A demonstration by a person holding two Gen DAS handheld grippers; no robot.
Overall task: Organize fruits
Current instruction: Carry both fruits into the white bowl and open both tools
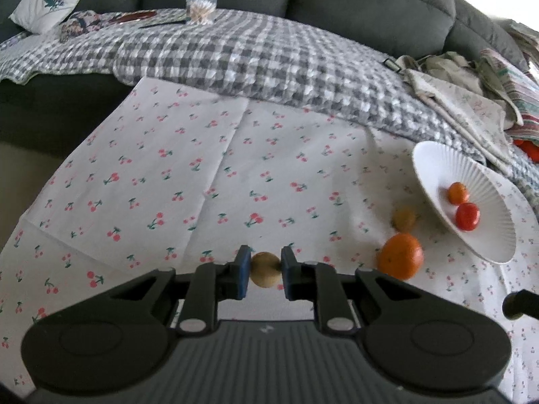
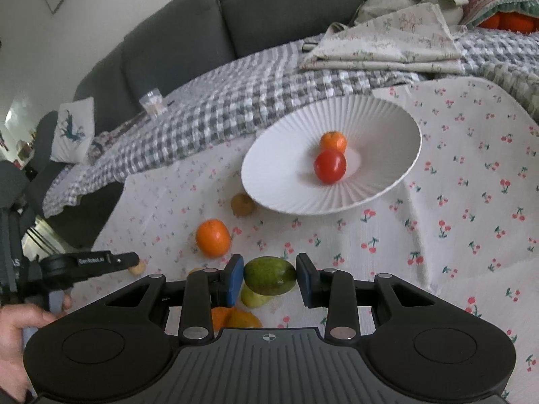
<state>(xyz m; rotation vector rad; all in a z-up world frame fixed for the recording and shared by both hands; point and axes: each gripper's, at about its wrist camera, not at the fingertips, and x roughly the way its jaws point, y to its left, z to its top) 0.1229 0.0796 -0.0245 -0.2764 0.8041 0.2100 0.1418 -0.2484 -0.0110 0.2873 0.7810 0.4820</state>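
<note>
My left gripper (image 1: 265,271) is shut on a small tan round fruit (image 1: 265,269) above the cherry-print cloth; it also shows in the right wrist view (image 2: 136,266). My right gripper (image 2: 269,276) is shut on a green mango-like fruit (image 2: 269,275). A white ribbed bowl (image 2: 286,175) holds a red tomato (image 2: 330,166) and a small orange (image 2: 333,141). The bowl (image 1: 434,168) lies to the right in the left wrist view. An orange (image 2: 213,237) and a small brownish fruit (image 2: 242,204) lie on the cloth beside the bowl.
A yellow-green fruit (image 2: 254,298) and orange fruits (image 2: 235,318) lie under my right gripper. A grey checked blanket (image 1: 235,50), folded cloths (image 2: 387,43) and a clear container (image 1: 201,7) lie on the dark sofa behind the cloth.
</note>
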